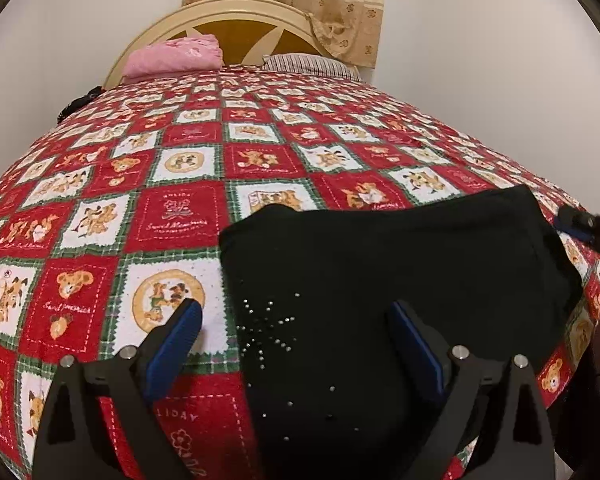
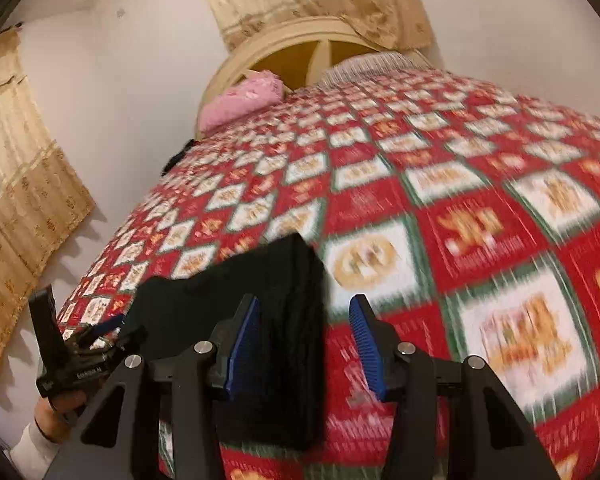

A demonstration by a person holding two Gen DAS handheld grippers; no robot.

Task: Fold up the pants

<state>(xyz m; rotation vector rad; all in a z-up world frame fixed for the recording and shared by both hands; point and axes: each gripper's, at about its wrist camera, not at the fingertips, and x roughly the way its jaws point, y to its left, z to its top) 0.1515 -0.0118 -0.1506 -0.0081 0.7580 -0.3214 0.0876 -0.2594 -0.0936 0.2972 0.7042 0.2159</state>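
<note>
The black pants (image 1: 400,280) lie folded into a compact rectangle on the red patchwork bedspread (image 1: 180,220), with small silver studs near their left edge. My left gripper (image 1: 296,320) is open and empty, hovering over the pants' left edge. The right gripper shows at the far right of this view (image 1: 580,224), beside the pants' right edge. In the right wrist view the pants (image 2: 284,320) appear as a stacked fold; my right gripper (image 2: 304,312) is open around their right edge, not holding them. The left gripper (image 2: 100,336) shows at lower left, at the pants' other side.
A pink pillow (image 1: 176,56) and a striped pillow (image 1: 312,65) lie by the cream headboard (image 1: 228,20) at the far end. Beige curtains (image 2: 16,200) hang on the walls. The bed edge drops off near the pants (image 1: 572,360).
</note>
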